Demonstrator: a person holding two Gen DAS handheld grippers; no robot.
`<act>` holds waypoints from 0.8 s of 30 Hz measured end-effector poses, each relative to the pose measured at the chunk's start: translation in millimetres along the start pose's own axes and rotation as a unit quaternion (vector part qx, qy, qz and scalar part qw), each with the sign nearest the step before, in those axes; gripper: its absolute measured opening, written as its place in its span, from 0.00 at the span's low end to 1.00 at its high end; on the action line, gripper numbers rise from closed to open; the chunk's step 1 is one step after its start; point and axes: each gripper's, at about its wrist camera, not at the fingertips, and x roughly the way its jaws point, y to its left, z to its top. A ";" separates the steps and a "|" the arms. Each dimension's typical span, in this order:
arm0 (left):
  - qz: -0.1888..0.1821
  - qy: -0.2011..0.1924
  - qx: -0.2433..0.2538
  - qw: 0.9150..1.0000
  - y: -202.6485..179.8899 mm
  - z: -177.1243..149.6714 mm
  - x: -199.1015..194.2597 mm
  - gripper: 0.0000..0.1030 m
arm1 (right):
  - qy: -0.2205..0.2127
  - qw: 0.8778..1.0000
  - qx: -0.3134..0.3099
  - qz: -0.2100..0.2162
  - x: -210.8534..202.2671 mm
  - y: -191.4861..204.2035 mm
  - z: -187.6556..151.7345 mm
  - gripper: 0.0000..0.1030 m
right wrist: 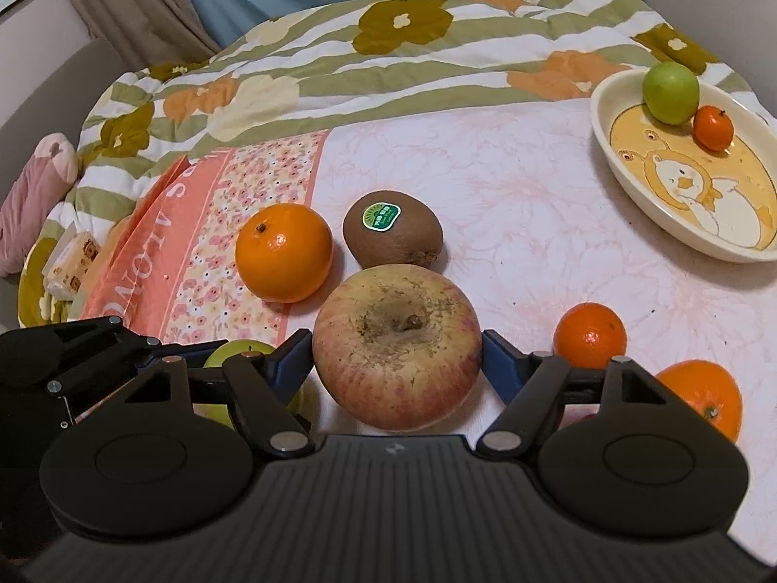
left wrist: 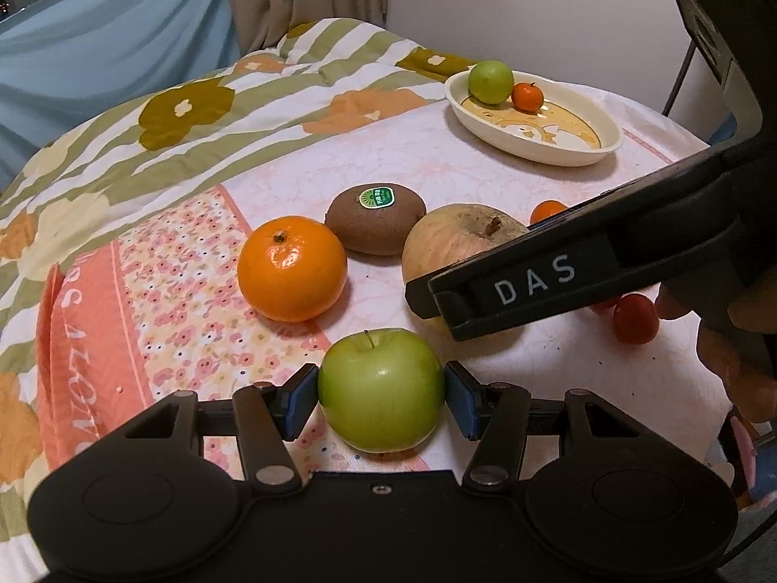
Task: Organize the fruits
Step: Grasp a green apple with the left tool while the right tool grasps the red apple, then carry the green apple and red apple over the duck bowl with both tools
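Note:
My left gripper [left wrist: 381,396] is shut on a green apple [left wrist: 381,388] that rests on the bed sheet. My right gripper [right wrist: 396,357] is shut on a big red-yellow apple [right wrist: 396,345], which also shows in the left wrist view [left wrist: 456,243]. An orange [left wrist: 291,267] and a kiwi with a green sticker [left wrist: 375,223] lie just beyond; both also show in the right wrist view, the orange [right wrist: 284,252] and the kiwi [right wrist: 392,229]. A cream oval dish [right wrist: 631,184] at the far right holds a small green apple [right wrist: 671,92] and a small mandarin [right wrist: 713,127].
Two mandarins [right wrist: 590,335] [right wrist: 704,393] lie right of my right gripper. A small red fruit [left wrist: 636,318] lies under the right gripper's body [left wrist: 582,272]. A flowered quilt [right wrist: 388,48] is heaped behind the fruits. A pink cushion [right wrist: 34,194] and a packet [right wrist: 68,262] lie at far left.

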 end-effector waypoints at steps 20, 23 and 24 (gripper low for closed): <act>0.060 -0.031 -0.047 0.997 -17.8 13.8 -40.7 0.58 | -0.040 0.999 -0.017 0.003 -54.3 -17.7 12.7 0.86; 0.068 -0.045 -0.054 0.995 -26.8 24.5 -55.5 0.58 | -0.046 0.999 -0.017 0.007 -74.3 -26.7 20.3 0.86; 0.071 -0.050 -0.056 0.995 -30.6 29.1 -60.8 0.58 | -0.051 0.999 -0.017 0.007 -81.7 -30.5 23.1 0.86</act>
